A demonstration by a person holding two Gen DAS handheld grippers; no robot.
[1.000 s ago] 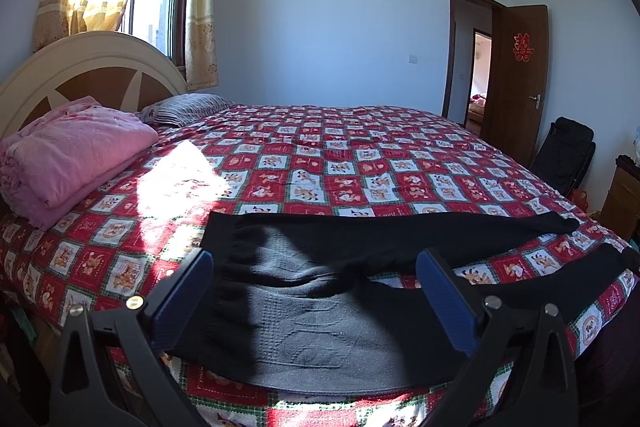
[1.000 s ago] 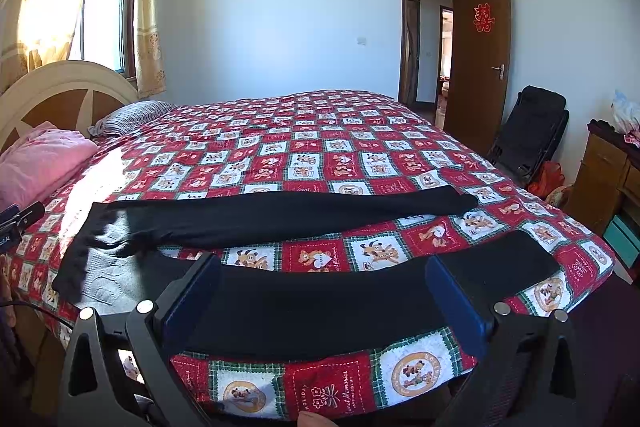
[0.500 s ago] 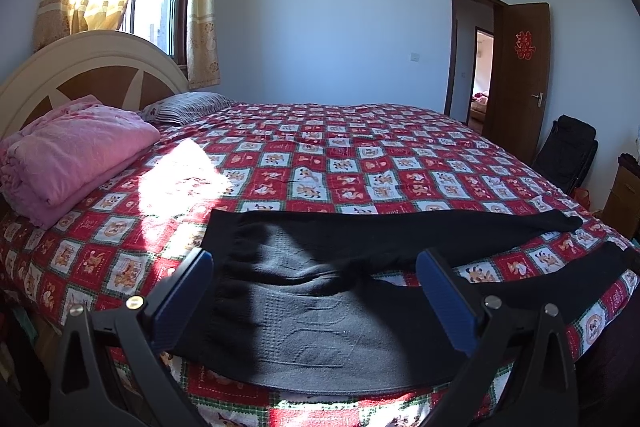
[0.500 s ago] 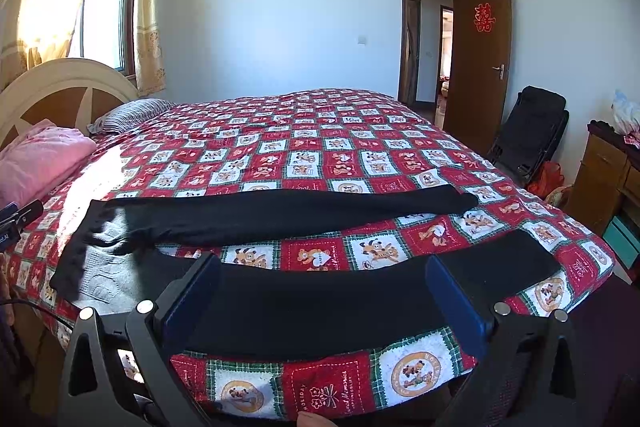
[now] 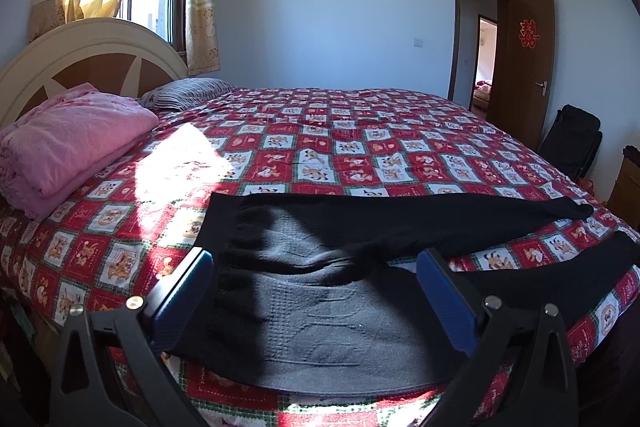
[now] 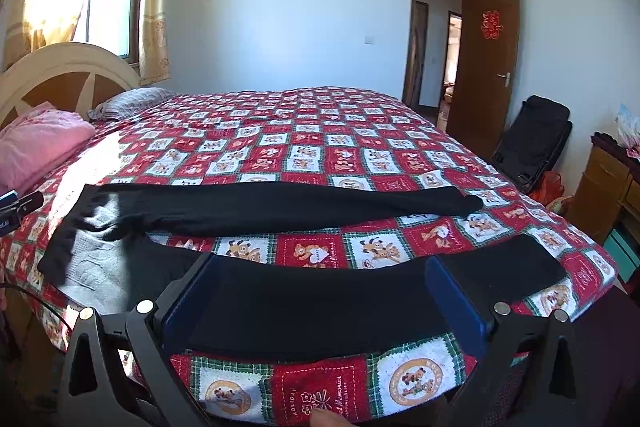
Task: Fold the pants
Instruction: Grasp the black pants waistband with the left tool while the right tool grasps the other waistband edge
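Black pants (image 5: pixel 360 267) lay flat near the bed's (image 5: pixel 360 147) near edge, long axis left-right, waistband left under my left gripper (image 5: pixel 316 283), near leg under my right gripper (image 6: pixel 320 287); both gaped, empty.

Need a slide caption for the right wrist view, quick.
Open right hand-held gripper hovers over the near leg of black pants spread flat, unfolded, on a patchwork bedspread.

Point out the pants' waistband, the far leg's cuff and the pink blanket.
waistband (image 5: pixel 218 227), left wrist view, its left edge.
far leg's cuff (image 6: pixel 472 205), right wrist view, the leg's tip.
pink blanket (image 5: pixel 76 139), left wrist view, its top fold.
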